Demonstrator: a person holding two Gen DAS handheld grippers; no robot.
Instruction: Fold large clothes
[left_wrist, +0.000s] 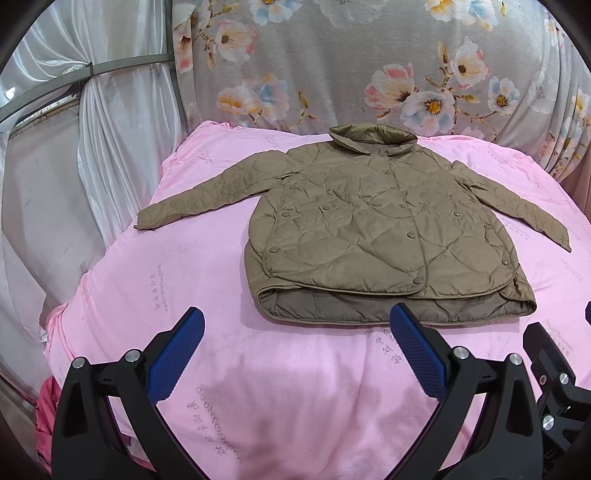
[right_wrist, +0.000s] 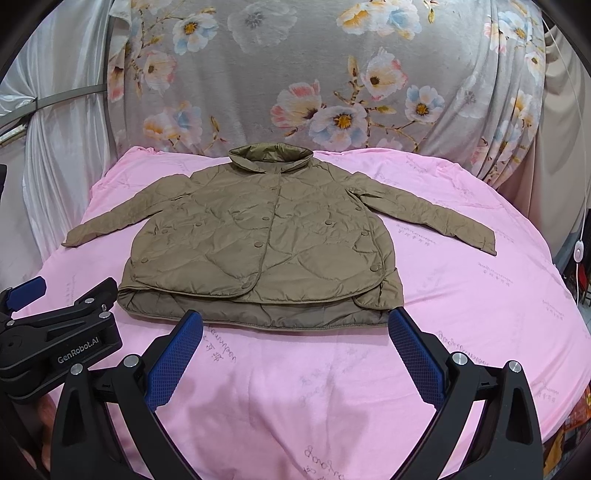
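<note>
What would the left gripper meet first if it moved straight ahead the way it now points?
Probably the pink sheet first, since the open left gripper looks down at bare fabric. A little further on lies the near hem of the olive quilted jacket, towards its left corner. Depth is uncertain in this fisheye view.

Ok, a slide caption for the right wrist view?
Open right gripper hovers before a brown jacket spread flat, sleeves out, on a pink sheet.

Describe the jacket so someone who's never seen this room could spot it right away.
Find the pink sheet spread in front of the grey floral curtain. Lying flat in its middle is the jacket, sleeves spread out. It is the only garment there: olive-brown, quilted, snap-buttoned, collar toward the curtain.
</note>
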